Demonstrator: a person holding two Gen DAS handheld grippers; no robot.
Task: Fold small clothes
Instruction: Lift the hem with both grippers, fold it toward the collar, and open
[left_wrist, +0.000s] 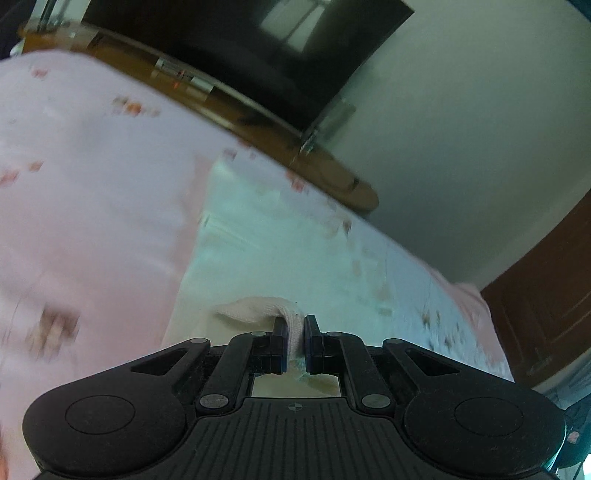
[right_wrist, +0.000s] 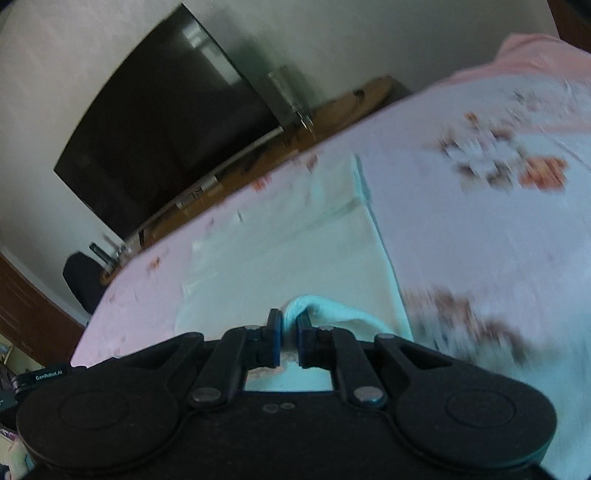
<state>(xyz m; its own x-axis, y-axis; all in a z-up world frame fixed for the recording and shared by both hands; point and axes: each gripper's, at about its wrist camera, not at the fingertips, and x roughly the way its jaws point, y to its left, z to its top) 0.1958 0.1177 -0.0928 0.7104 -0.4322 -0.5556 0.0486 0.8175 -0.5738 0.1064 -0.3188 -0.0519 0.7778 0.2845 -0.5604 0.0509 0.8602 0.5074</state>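
A bed (left_wrist: 92, 184) is filling most of both views, its pink sheet printed with small reddish flowers and blurred by motion. It is stretching away ahead of both pairs of jaws and out to either side of them.

Beyond the far edge of the bed, a dark television (right_wrist: 162, 133) is standing against a pale wall, above and to the left of the right jaws and high above the left ones. Under it a brown wooden shelf (left_wrist: 258, 122) is running along the bed's far edge. A black chair back (right_wrist: 79, 277) is showing far left of the right jaws.

The garment (left_wrist: 280, 251), a small pale mint-white piece, is lying spread on the bed directly ahead of both pairs of jaws, its near end gathered up toward them.

The left gripper (left_wrist: 294, 325) is pinching a bunched fold of that near hem, the cloth squeezed between the two jaws and bulging out to their left. The right gripper (right_wrist: 290, 325) is doing the same, clamped tight on a rolled bit of the hem that is trailing off to the right of its jaws.
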